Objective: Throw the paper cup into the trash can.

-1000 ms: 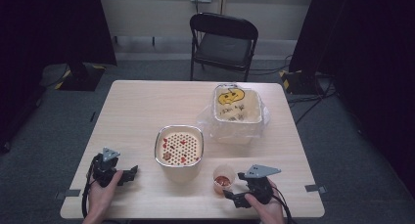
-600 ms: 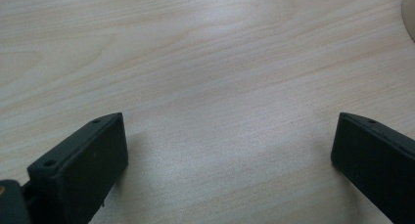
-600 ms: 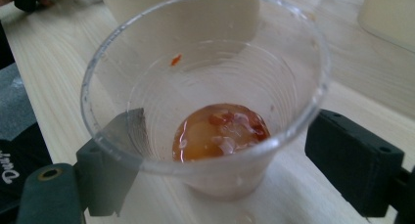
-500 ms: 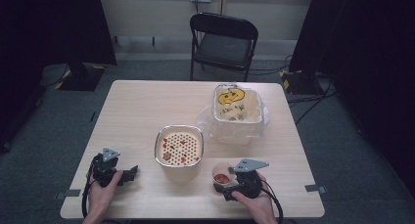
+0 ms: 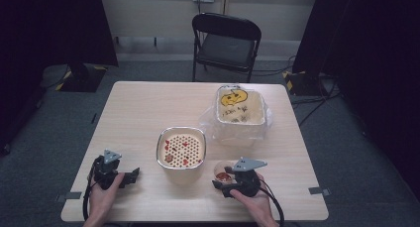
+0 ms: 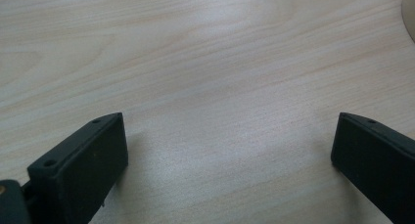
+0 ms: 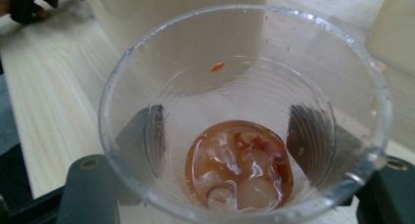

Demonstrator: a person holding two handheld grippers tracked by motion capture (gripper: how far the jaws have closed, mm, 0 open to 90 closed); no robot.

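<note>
Wooden table (image 5: 148, 113), cup (image 7: 244, 121) between right fingers (image 7: 88, 185)

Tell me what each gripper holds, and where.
Right gripper: the clear plastic cup, jaws either side of its lower wall. Left gripper: nothing, open over the table.

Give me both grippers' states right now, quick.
Left gripper: open, jaws wide apart over bare table, holding nothing.
Right gripper: jaws on either side of the clear plastic cup; whether they are clamped on it cannot be told.
</note>
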